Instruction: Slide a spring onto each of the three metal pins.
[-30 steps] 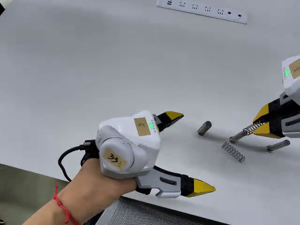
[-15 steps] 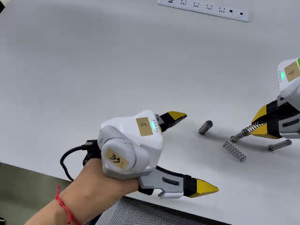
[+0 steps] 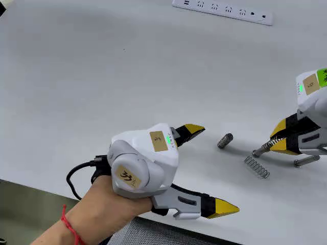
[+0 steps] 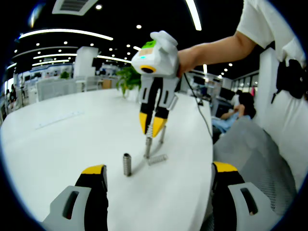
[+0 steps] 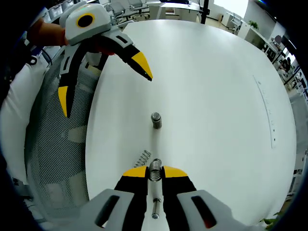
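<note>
The left gripper (image 3: 213, 168) hovered over the near edge of the white desk (image 3: 102, 61), held in a hand (image 3: 104, 206) with a black cable (image 3: 76, 173) trailing from its back. Its yellow-tipped jaws were spread wide with nothing between them. In the left gripper view those jaws (image 4: 159, 168) framed the work ahead. Toward the right along that near edge, the right gripper (image 3: 280, 138) had its jaws closed on a spring (image 3: 273, 139). The spring sat on the upper end of a pin (image 3: 260, 149), which slanted down from the jaw tips to the desk. Its own view showed the coils end-on between the yellow tips (image 5: 154, 172). A sprung pin (image 3: 225, 140), short and already wrapped in coils, stood upright on the desk between the two grippers, apart from both. A loose spring (image 3: 255, 167) lay flat just beside the slanted pin, on the side nearer the desk's near edge. A bare pin (image 3: 305, 161) lay under the right gripper's body. A white power strip (image 3: 222, 10) lay far across the desk, well apart from everything else.
</note>
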The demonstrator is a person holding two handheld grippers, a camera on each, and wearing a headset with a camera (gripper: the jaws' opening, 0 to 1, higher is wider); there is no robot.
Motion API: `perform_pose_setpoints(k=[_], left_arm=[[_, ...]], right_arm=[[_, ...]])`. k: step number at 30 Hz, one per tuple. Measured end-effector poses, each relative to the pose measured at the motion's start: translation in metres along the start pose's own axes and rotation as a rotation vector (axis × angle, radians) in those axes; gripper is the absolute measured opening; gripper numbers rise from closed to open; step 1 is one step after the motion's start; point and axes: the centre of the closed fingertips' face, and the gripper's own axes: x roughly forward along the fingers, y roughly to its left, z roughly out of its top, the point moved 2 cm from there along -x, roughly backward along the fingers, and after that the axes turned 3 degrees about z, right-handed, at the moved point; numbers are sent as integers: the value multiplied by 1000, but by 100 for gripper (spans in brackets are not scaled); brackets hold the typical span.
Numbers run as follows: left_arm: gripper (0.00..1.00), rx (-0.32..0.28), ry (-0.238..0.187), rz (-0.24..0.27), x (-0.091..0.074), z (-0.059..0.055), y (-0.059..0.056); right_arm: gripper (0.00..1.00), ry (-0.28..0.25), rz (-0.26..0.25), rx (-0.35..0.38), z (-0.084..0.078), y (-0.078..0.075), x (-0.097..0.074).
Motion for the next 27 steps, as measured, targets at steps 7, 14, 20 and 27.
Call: perform_pose_setpoints(k=[7,14,20,27], left_arm=[[90,-7,-4,1,-1,0,1],[90,-8,-6,2,-1,0,2],[90,-8,-3,5,-1,-1,3],[89,-11,-1,7,-2,-3,2]], right_arm=[[12,11,-8,-14,-2,-4,6],[12,25,-20,-37,-3,-1,13],[12,28,-35,-53,-4,0,20],[12,34,-51,-59,-7,-1,29]])
